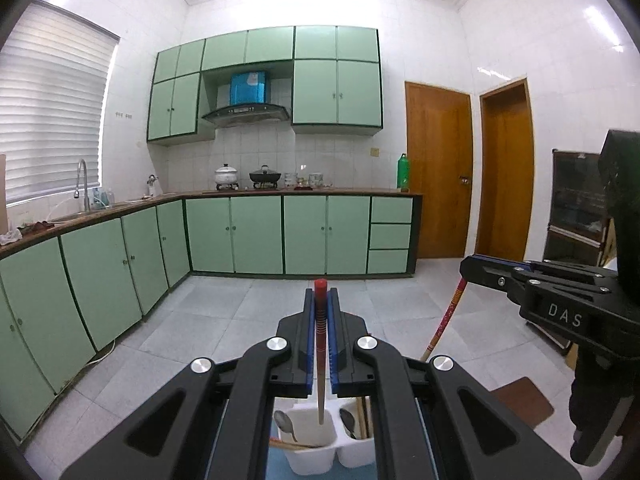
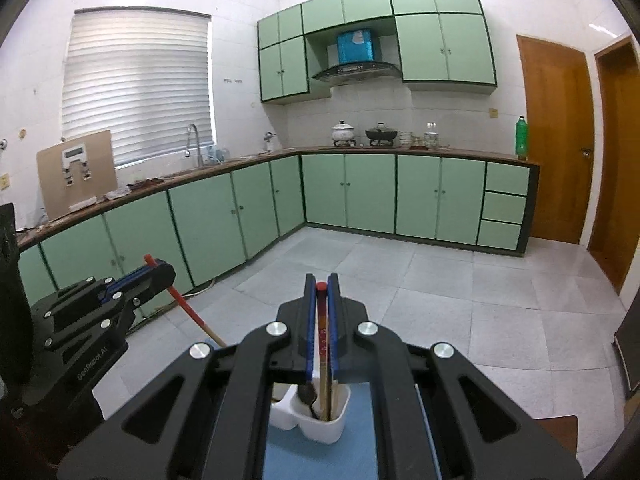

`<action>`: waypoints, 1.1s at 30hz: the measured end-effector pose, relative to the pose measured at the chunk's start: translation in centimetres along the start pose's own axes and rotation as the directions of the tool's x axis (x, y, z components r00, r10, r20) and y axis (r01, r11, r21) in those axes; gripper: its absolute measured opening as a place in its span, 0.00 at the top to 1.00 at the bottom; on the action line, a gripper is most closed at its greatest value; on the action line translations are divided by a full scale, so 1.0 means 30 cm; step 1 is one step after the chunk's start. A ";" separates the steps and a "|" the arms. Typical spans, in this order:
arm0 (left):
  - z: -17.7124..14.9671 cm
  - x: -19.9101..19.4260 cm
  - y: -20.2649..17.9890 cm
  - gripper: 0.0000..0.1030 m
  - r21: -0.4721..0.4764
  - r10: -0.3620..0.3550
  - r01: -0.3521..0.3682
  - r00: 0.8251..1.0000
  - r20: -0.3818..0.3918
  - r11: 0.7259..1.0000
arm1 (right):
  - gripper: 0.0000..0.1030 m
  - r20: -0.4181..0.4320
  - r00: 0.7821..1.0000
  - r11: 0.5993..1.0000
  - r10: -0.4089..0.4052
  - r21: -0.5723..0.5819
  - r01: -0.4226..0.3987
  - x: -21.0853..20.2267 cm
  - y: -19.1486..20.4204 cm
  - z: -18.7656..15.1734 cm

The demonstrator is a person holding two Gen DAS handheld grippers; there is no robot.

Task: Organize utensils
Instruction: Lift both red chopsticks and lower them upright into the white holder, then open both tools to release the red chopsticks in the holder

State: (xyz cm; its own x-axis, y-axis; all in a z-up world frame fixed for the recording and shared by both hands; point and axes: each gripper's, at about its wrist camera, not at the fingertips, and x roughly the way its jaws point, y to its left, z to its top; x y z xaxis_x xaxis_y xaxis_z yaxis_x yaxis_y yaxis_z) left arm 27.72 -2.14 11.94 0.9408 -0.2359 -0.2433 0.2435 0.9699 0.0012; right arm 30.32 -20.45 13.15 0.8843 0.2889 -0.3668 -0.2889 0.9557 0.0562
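The left gripper is closed almost fully, its blue-lined fingers pressed on either side of a red-topped chopstick that stands nearly upright between them. The chopstick's red ridged upper end pokes just past the fingertips, and its pale wooden lower end hangs down into the near left compartment of a white utensil holder; whether the tip touches the bottom cannot be told. A metal spoon leans in that same compartment, and a second spoon sits in the compartment to the right.

The right gripper is likewise nearly shut, clamped on a patterned chopstick with a red cap, held almost vertical. Its lower end reaches down into the right compartment of the holder, beside a dark spoon and other wooden sticks.

Both grippers point forward and slightly down over the holder, side by side and close together; each shows in the other's camera, with its chopstick slanting down from the fingers. The holder stands on a blue mat. Beyond lie a grey tiled floor, green cabinets and two wooden doors on the far right.
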 end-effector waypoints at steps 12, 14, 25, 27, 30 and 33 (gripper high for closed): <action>-0.180 0.273 0.024 0.95 -0.023 -0.006 0.002 0.982 -0.191 1.000 | 0.95 -0.153 0.988 1.000 -0.014 0.015 0.016 0.269 -0.015 -0.158; -0.213 0.301 0.028 0.94 -0.024 -0.009 0.004 0.975 -0.223 1.000 | 0.95 -0.194 0.981 1.000 -0.012 0.026 0.017 0.311 -0.022 -0.201; -0.226 0.297 0.058 0.86 -0.024 -0.014 0.008 0.971 -0.240 1.000 | 0.70 -0.172 0.985 0.996 -0.032 0.072 0.045 0.241 -0.027 -0.242; -0.213 0.258 0.066 0.75 -0.035 -0.016 0.008 0.976 -0.218 0.999 | 0.59 -0.144 0.989 0.994 -0.034 0.095 0.048 0.193 -0.045 -0.237; -0.196 0.168 0.077 0.63 -0.045 -0.011 0.003 0.985 -0.175 0.999 | 0.53 -0.109 0.993 0.991 -0.035 0.124 0.048 0.097 -0.066 -0.246; -0.203 0.075 0.070 0.52 -0.042 -0.007 0.001 0.989 -0.147 0.999 | 0.38 -0.081 0.995 0.985 -0.051 0.160 0.064 -0.017 -0.084 -0.292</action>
State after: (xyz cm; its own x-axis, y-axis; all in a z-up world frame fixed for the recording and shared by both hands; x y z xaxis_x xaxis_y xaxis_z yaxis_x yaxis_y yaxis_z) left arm 28.91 -0.25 5.50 0.8940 -0.2315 -0.3835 0.2345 0.9713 -0.0395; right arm 27.40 -23.50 5.06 0.8652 0.2339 -0.4436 -0.1692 0.9688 0.1809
